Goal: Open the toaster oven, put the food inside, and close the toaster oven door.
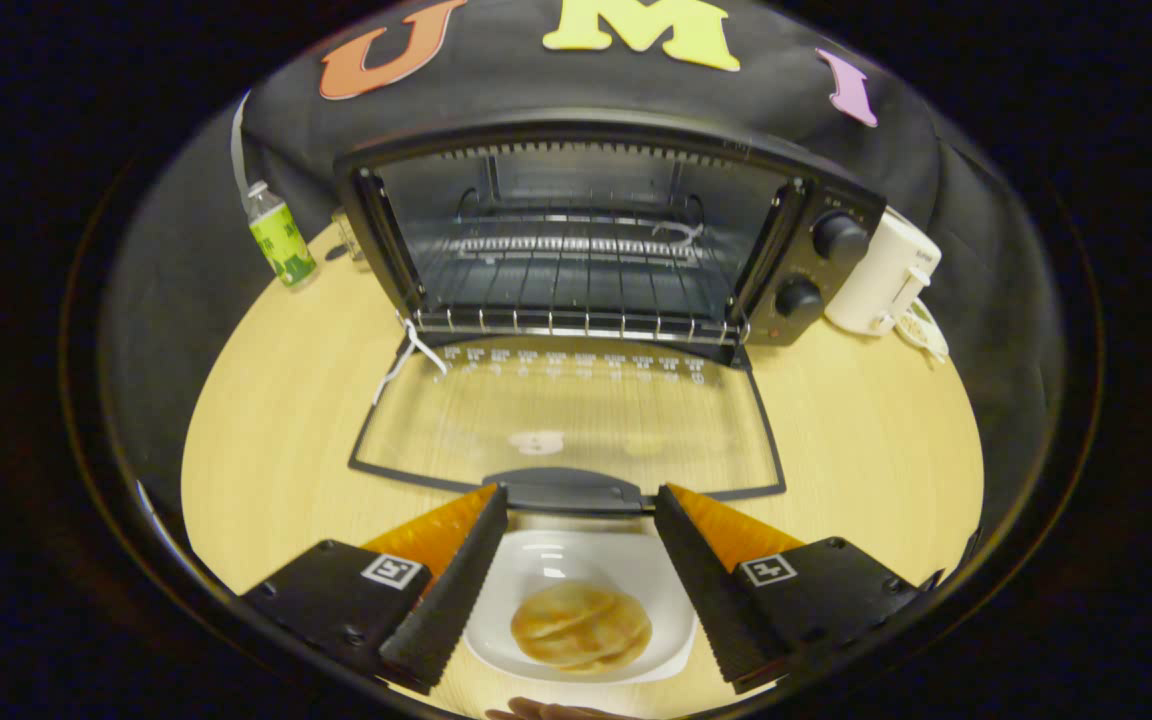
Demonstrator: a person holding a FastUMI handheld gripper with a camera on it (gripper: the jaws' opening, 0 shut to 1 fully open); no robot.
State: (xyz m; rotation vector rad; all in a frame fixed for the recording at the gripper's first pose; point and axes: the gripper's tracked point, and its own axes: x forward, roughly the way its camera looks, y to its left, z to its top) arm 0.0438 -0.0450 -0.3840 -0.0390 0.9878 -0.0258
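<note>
The black toaster oven (596, 215) stands on the wooden table beyond my fingers with its glass door (566, 425) folded down flat toward me. Its wire rack (576, 275) is bare inside. The door's handle (568, 490) lies just ahead of my fingertips. My gripper (581, 492) is open, with a wide gap between the fingers. Below that gap sits a white plate (671, 650) holding a flat golden pancake-like food (581, 627). The fingers hover above the plate and touch neither it nor the food.
A small bottle with a green label (279, 240) stands left of the oven, with a clear glass behind it. A white appliance (881, 275) sits to the oven's right. Fingers of a hand (546, 711) show at the table's near edge.
</note>
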